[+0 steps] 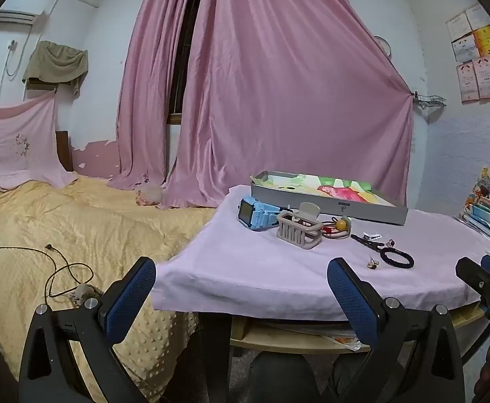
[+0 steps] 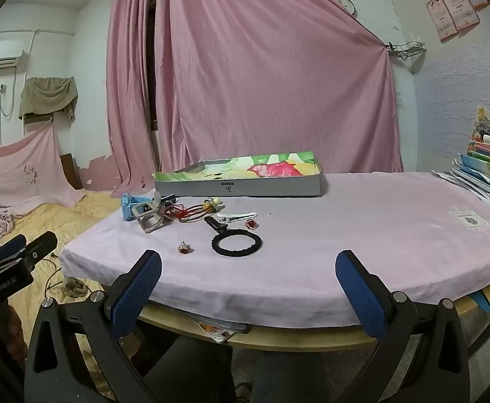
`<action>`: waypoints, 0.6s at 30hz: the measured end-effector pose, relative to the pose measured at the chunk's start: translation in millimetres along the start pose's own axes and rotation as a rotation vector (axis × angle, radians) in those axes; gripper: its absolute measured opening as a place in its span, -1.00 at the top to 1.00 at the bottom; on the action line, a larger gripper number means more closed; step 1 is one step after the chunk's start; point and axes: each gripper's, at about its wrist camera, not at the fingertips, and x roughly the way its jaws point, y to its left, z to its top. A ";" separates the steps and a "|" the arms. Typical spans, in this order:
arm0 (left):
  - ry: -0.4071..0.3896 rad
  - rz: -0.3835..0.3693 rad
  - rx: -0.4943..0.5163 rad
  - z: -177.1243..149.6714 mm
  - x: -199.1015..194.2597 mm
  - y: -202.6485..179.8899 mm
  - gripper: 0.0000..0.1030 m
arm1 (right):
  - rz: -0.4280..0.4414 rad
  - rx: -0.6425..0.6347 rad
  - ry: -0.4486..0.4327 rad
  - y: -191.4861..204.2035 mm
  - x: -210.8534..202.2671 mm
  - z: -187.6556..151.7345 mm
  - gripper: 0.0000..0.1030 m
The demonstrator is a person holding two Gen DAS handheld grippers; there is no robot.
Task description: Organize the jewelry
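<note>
One lilac cloth point(image 2: 345, 235) covers the table beside a yellow-quilted bed point(image 1: 77, 221).

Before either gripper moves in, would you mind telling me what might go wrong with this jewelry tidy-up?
1. The small earring lies near the front edge of the pink cloth; a nudge could push it off.
2. The hair ties look tangled with the beige claw clip, so lifting one may drag others.
3. The black ring lies flat and may slip from a pinch.
</note>
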 end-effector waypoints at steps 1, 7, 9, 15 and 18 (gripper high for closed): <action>0.000 0.001 0.001 -0.1 0.0 0.2 -1.00 | 0.000 0.000 0.000 0.1 0.1 -0.1 -0.98; 0.001 0.002 0.007 3.4 0.8 -3.4 -1.00 | -0.001 -0.001 0.001 0.2 -0.3 -0.5 -0.98; 0.001 0.002 0.008 4.0 -1.0 -3.7 -1.00 | 0.000 -0.003 0.004 2.6 0.6 -2.0 -0.98; 0.000 -0.001 0.012 4.0 0.1 -4.3 -1.00 | 0.000 0.000 0.007 1.8 -0.3 -2.5 -0.98; 0.000 -0.011 0.022 2.5 -2.8 -7.4 -1.00 | -0.001 0.001 0.007 1.0 -0.5 0.2 -0.98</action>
